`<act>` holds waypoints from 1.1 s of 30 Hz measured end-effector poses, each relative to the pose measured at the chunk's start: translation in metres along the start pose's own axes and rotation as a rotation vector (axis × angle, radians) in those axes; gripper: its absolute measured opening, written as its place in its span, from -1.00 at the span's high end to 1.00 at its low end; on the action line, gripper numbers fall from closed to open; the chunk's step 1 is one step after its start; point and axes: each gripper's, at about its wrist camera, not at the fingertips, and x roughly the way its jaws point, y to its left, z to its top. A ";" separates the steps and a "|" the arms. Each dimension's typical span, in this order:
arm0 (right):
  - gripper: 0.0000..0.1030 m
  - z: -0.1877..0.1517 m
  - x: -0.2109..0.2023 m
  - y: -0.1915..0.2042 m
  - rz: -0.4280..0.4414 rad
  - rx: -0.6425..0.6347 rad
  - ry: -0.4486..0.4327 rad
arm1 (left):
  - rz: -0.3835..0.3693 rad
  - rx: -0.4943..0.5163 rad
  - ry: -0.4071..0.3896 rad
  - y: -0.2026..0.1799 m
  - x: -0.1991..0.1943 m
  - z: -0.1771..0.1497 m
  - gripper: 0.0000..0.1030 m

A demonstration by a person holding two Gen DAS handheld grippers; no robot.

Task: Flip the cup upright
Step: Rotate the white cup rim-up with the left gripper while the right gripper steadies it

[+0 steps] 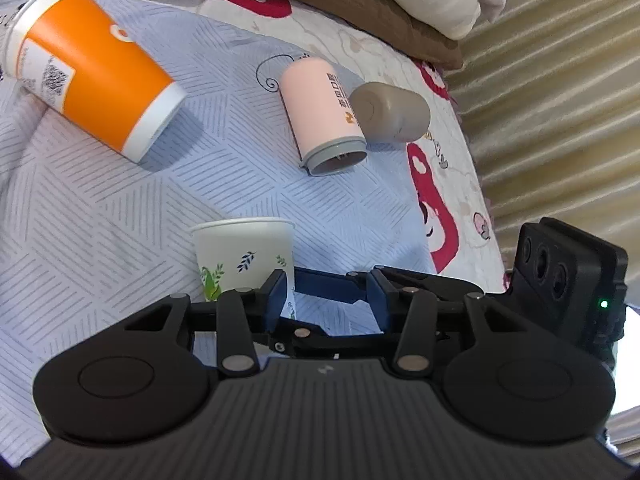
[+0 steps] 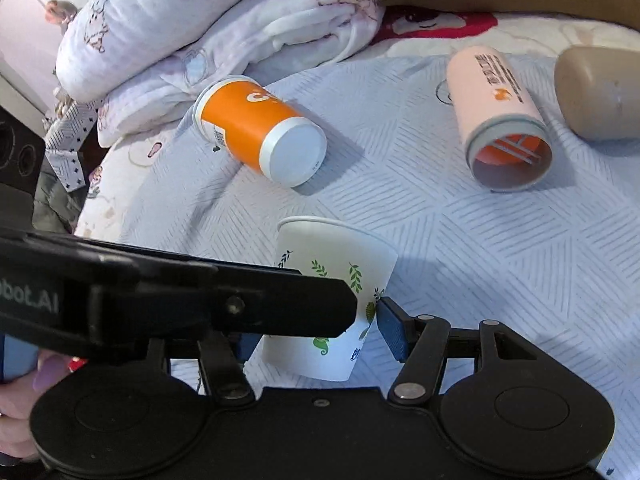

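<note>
A white paper cup with leaf prints [image 1: 244,256] stands mouth up, a little tilted, on the patterned bed sheet; it also shows in the right wrist view [image 2: 336,280]. My right gripper [image 2: 316,336] has its blue pads on either side of the cup's lower half and looks shut on it. My left gripper [image 1: 326,300] is open, its left pad touching the cup's right side. The left gripper's body crosses the right wrist view [image 2: 180,300] and hides the cup's left side there.
An orange paper cup [image 1: 92,68] lies on its side at the back left, also in the right wrist view [image 2: 260,128]. A pink cup [image 1: 320,112] and a beige bottle [image 1: 390,112] lie on their sides. Folded blankets [image 2: 208,20] sit behind.
</note>
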 end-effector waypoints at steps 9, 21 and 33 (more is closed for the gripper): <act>-0.27 0.004 0.001 0.000 -0.018 0.001 0.018 | 0.212 0.084 -0.044 0.010 -0.008 0.005 0.15; -0.27 0.004 0.000 -0.010 0.019 0.030 0.019 | 0.120 -0.023 -0.003 0.032 0.014 0.003 0.00; -0.26 0.000 -0.006 -0.008 0.041 -0.037 0.001 | 0.121 0.105 -0.038 0.013 0.014 -0.003 -0.05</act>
